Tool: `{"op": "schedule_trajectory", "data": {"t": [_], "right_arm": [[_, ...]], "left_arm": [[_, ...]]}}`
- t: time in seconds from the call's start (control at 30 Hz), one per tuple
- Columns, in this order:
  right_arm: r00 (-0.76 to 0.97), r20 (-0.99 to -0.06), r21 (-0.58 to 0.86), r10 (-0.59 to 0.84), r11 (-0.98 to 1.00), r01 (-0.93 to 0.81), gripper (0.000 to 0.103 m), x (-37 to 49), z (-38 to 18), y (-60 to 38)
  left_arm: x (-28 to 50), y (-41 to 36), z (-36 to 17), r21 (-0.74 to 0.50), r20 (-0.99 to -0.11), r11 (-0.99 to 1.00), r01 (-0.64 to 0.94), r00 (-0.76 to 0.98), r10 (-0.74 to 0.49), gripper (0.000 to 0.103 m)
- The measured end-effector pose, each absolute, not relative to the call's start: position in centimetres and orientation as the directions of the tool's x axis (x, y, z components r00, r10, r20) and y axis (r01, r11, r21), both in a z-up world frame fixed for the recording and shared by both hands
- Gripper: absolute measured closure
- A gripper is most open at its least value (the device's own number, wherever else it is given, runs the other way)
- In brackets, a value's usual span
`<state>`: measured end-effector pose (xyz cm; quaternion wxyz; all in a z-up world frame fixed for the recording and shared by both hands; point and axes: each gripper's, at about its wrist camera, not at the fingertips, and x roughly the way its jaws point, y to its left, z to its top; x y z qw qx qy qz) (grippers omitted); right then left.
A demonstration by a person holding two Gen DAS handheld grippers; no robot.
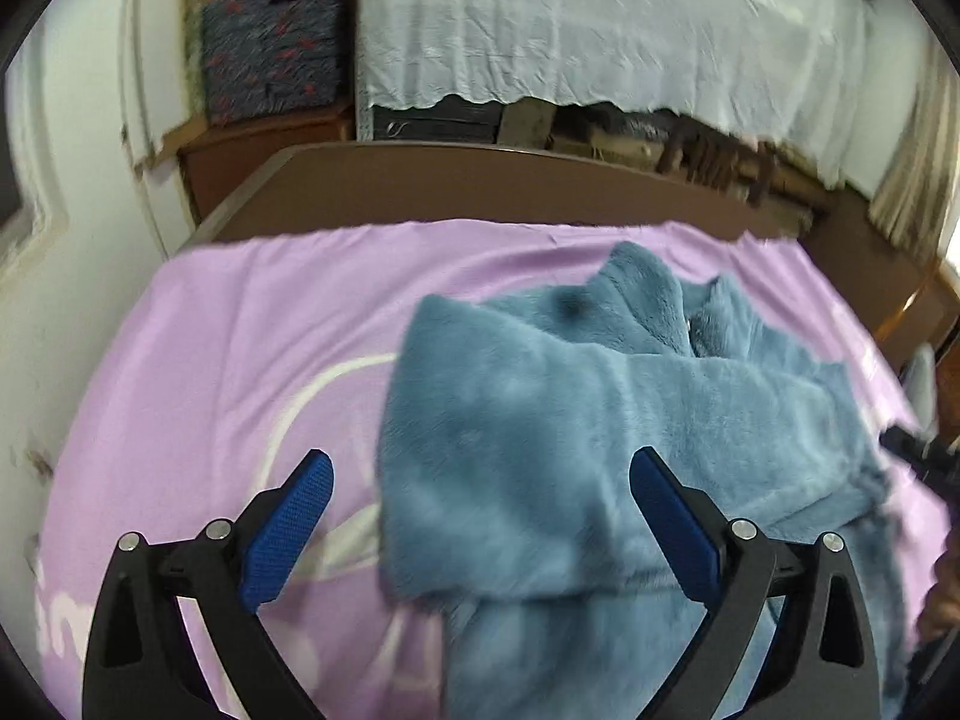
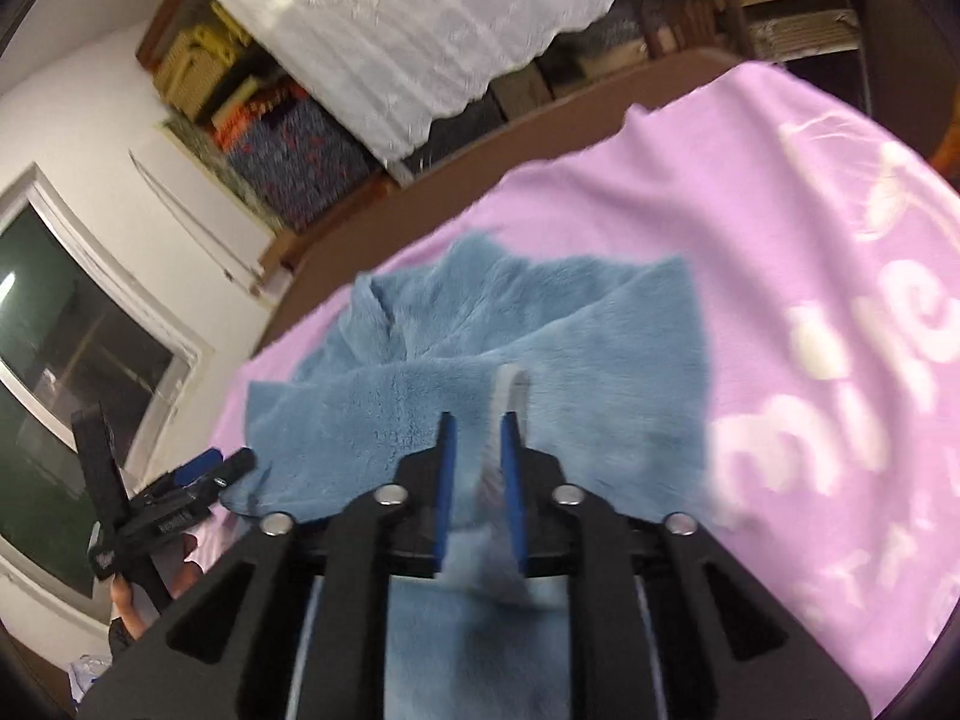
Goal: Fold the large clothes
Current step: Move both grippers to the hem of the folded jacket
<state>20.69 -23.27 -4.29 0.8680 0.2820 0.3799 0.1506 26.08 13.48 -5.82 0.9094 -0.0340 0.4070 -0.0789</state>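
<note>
Behind the bed, a white embroidered cloth (image 1: 600, 24) hangs over crowded wooden shelves, and a dark window (image 2: 66, 348) sits in the white wall.

On the left side, the left gripper (image 1: 480, 516) stands with its black arms spread wide and its blue ribbed pads (image 1: 294, 528) far apart. Nothing is pressed between them; one pad is over the lilac blanket with white letters (image 1: 228, 348), the other is over the blue garment. In the right wrist view this gripper is seen low at the left edge, held by a hand (image 2: 129, 600).

The right gripper (image 2: 477, 438) has its jaws narrow, with only a small gap. A strip of the blue fabric with a pale edge lies in this gap, but the picture is blurred there and I cannot tell if the pads really press on it.

The fluffy blue fleece garment (image 1: 540, 396) lies partly folded on the lilac blanket, with one thick layer turned over across the body. Its far part is bunched and wrinkled near the brown wooden bed board (image 1: 480, 180).
</note>
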Motion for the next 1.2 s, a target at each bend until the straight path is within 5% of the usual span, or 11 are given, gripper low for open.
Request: {"op": "schedule_trajectory", "data": {"t": [0.3,0.77,1.2], "right_arm": [[0.628,-0.611,0.607,0.481,0.794,-0.017,0.061,14.0,-5.8,-28.5],[0.515,-0.639,0.623,0.571,0.777,-0.087,0.058,8.9,-7.8,-26.0],[0.503,-0.598,0.651,0.624,0.744,-0.15,0.058,-0.3,-7.7,-26.5]], "left_arm": [[21.8,14.2,-7.9,-0.212,-0.783,0.951,0.225,0.543,-0.303,0.005],[12.9,13.2,-9.9,-0.182,-0.817,0.927,0.329,0.473,-0.329,0.016],[5.8,13.4,-10.1,-0.368,-0.753,0.853,0.37,0.42,-0.507,0.019]]}}
